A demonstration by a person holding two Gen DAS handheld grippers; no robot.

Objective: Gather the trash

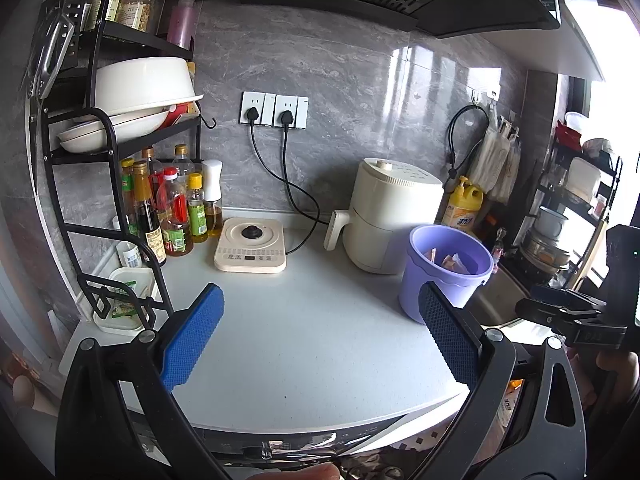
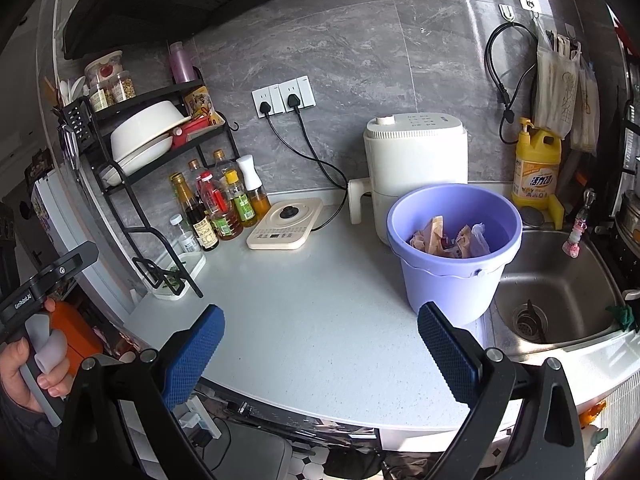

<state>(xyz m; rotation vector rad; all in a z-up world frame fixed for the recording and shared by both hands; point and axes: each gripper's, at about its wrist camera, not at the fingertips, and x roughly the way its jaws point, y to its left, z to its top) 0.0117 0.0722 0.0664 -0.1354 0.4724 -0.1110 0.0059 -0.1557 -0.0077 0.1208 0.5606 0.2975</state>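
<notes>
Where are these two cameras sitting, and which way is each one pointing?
Left wrist: rides on the left gripper, facing the counter's back wall and induction cooker; its blue pads, spread open, show, plus the other gripper's handle at right.
Right wrist: rides on the right gripper, facing the purple bucket of wrappers beside the sink; its open pads and the person's left hand show.
Shared: bucket, air fryer, cooker, bottles, white countertop.

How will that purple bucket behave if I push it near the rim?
The purple bucket looks like thin plastic holding only a few wrappers, so it is probably light. Pushed near the rim, it may slide or tip on the smooth counter.
</notes>
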